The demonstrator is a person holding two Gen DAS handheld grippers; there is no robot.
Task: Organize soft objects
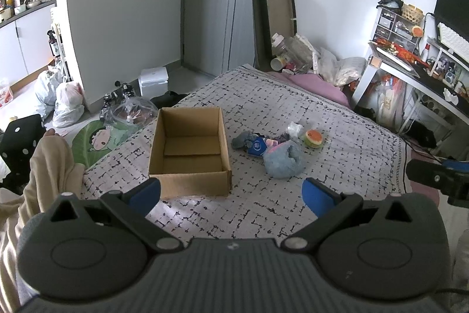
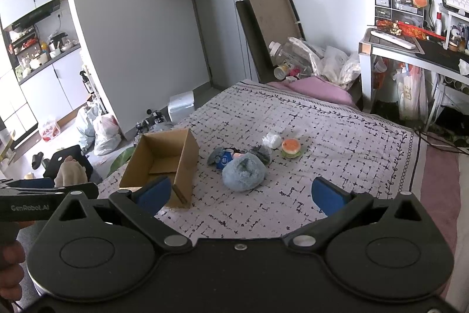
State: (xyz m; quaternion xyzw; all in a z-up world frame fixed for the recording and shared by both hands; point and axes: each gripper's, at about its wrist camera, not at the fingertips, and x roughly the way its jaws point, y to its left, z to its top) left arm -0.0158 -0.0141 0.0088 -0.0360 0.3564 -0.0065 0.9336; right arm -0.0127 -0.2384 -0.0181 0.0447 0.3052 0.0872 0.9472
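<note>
An empty open cardboard box (image 1: 189,154) (image 2: 159,163) sits on the patterned bedspread (image 1: 337,137) (image 2: 337,137). To its right lies a pile of soft things: a fluffy blue plush (image 1: 283,162) (image 2: 244,171), a grey cloth (image 1: 242,140) (image 2: 215,156), a blue and white packet (image 1: 258,147) (image 2: 224,161), a white crumpled piece (image 1: 294,128) (image 2: 271,140) and an orange burger-shaped toy (image 1: 313,138) (image 2: 291,148). My left gripper (image 1: 231,195) is open and empty, above the bed's near part in front of the box. My right gripper (image 2: 240,194) is open and empty, in front of the blue plush.
A pink pillow (image 1: 316,85) (image 2: 319,91) lies at the bed's far end, with plastic bags and bottles behind it. A cluttered desk (image 1: 410,69) (image 2: 410,49) stands at the right. Bags (image 1: 67,104) and a white bin (image 1: 154,81) are on the floor at the left.
</note>
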